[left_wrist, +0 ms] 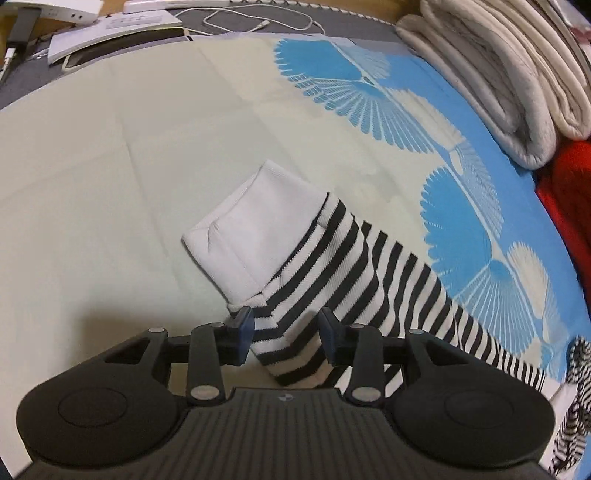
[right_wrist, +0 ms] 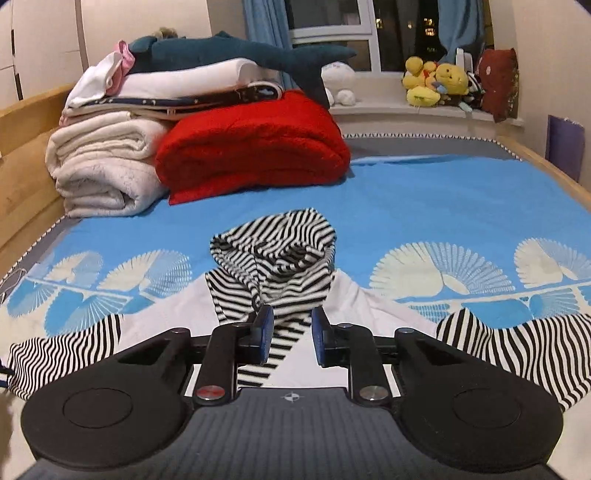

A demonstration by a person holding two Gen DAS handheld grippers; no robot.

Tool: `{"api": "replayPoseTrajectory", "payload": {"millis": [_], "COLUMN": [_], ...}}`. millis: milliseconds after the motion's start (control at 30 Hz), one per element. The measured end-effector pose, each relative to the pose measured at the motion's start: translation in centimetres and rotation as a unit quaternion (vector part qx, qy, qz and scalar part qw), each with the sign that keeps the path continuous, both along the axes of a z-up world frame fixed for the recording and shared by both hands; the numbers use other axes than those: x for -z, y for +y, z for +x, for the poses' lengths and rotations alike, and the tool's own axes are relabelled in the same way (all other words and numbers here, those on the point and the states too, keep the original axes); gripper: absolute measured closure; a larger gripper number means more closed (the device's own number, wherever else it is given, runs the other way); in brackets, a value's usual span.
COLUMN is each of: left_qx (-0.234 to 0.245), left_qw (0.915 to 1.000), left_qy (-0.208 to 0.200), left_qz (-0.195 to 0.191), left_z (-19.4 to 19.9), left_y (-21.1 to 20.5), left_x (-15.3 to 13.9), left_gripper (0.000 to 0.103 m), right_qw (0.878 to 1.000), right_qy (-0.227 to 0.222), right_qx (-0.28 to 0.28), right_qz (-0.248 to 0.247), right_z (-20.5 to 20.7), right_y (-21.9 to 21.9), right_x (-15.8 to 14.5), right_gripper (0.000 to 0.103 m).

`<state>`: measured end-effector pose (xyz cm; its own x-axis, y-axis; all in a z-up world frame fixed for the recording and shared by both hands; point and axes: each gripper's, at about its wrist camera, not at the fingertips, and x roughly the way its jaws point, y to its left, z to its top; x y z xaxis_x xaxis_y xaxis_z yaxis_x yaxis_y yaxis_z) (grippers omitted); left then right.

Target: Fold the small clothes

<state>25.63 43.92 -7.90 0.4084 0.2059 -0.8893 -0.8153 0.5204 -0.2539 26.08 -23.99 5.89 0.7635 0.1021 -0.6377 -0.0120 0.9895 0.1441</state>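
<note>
A small black-and-white striped hooded top lies on the bed. In the left wrist view its striped sleeve [left_wrist: 354, 273] ends in a white cuff [left_wrist: 255, 229] folded back. My left gripper [left_wrist: 286, 332] is open, its fingers straddling the sleeve's folded corner. In the right wrist view the striped hood [right_wrist: 277, 251] lies crumpled ahead on the white body [right_wrist: 373, 306], with striped sleeves spread left [right_wrist: 66, 354] and right [right_wrist: 517, 343]. My right gripper [right_wrist: 291, 328] is open just above the striped neck placket, holding nothing.
The bedspread is cream [left_wrist: 110, 177] and blue with fan prints [right_wrist: 443, 206]. A folded red blanket [right_wrist: 255, 144] and stacked cream blankets [right_wrist: 103, 166] sit at the far left. Plush toys [right_wrist: 432, 85] line the windowsill. Cables and a white device [left_wrist: 110, 33] lie beyond the cream cloth.
</note>
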Motion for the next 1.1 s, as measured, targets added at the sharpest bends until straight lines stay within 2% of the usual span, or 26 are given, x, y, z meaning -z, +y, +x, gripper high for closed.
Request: {"api": "replayPoseTrajectory", "payload": {"millis": [133, 267, 300, 333, 367, 400, 533, 600, 667, 767, 867, 933, 967, 1000, 1033, 1067, 1100], "left_qx": [-0.047, -0.038, -0.034, -0.027, -0.019, -0.015, 0.011, 0.043, 0.095, 0.193, 0.297, 0.37, 0.406, 0.45, 0.483, 0.495, 0.492], "left_qw": [0.9985, 0.9991, 0.9992, 0.9992, 0.999, 0.9988, 0.9948, 0.9909, 0.983, 0.9604, 0.9286, 0.9005, 0.8845, 0.8624, 0.8426, 0.8365, 0.8417], "left_qy": [0.013, 0.016, 0.015, 0.018, 0.022, 0.024, 0.0, -0.037, -0.083, -0.151, -0.208, -0.228, -0.23, -0.222, -0.216, -0.213, -0.208], "left_qz": [0.023, 0.003, 0.011, 0.021, 0.033, 0.04, 0.102, 0.122, 0.134, 0.132, 0.081, 0.021, -0.017, -0.068, -0.101, -0.103, -0.081], "left_z": [-0.8, -0.7, -0.7, -0.5, -0.3, -0.2, 0.8, 2.0, 3.1, 4.5, 5.1, 5.4, 5.6, 6.0, 6.2, 6.3, 6.2], "left_y": [-0.2, 0.2, 0.1, -0.1, -0.3, -0.5, -3.4, -6.1, -10.2, -18.4, -27.0, -32.6, -34.8, -37.0, -38.5, -39.3, -39.6], "left_x": [-1.7, -0.4, -0.3, -0.4, -0.6, -0.8, -4.1, -6.6, -9.5, -13.3, -15.4, -16.0, -15.8, -15.5, -15.2, -15.2, -15.4], "left_gripper": [0.061, 0.061, 0.062, 0.067, 0.09, 0.098, 0.099, 0.099, 0.099, 0.099, 0.099, 0.098, 0.095, 0.09, 0.081, 0.078, 0.077], "right_qw": [1.0, 1.0, 1.0, 1.0, 1.0, 0.999, 0.999, 0.999, 0.999, 0.998, 0.995, 0.993, 0.991, 0.989, 0.987, 0.984, 0.981], "right_qy": [0.013, 0.021, 0.023, 0.024, 0.025, 0.027, 0.029, 0.031, 0.036, 0.049, 0.074, 0.092, 0.101, 0.108, 0.116, 0.126, 0.135], "right_qx": [0.001, 0.002, 0.001, 0.0, -0.002, -0.002, 0.0, 0.005, 0.016, 0.035, 0.052, 0.062, 0.068, 0.072, 0.078, 0.084, 0.091], "right_qz": [-0.007, -0.01, -0.013, -0.015, -0.017, -0.019, -0.025, -0.025, -0.023, -0.002, 0.029, 0.049, 0.061, 0.072, 0.082, 0.095, 0.105], "right_z": [0.3, 0.1, 0.0, -0.1, -0.1, -0.2, -0.6, -0.7, -0.7, -0.8, -0.7, -0.6, -0.5, -0.5, -0.3, -0.2, 0.0], "right_y": [-0.1, -0.2, -0.2, -0.1, 0.0, 0.1, 0.0, -0.4, -1.0, -2.0, -2.8, -3.2, -3.4, -3.5, -3.7, -3.9, -4.1], "right_x": [1.0, 1.5, 1.6, 1.6, 1.7, 1.7, 1.7, 1.7, 1.9, 2.2, 2.9, 3.5, 3.9, 4.3, 4.6, 5.0, 5.3], "right_gripper": [0.08, 0.08, 0.08, 0.08, 0.08, 0.08, 0.08, 0.08, 0.081, 0.084, 0.084, 0.083, 0.083, 0.083, 0.083, 0.081, 0.079]}}
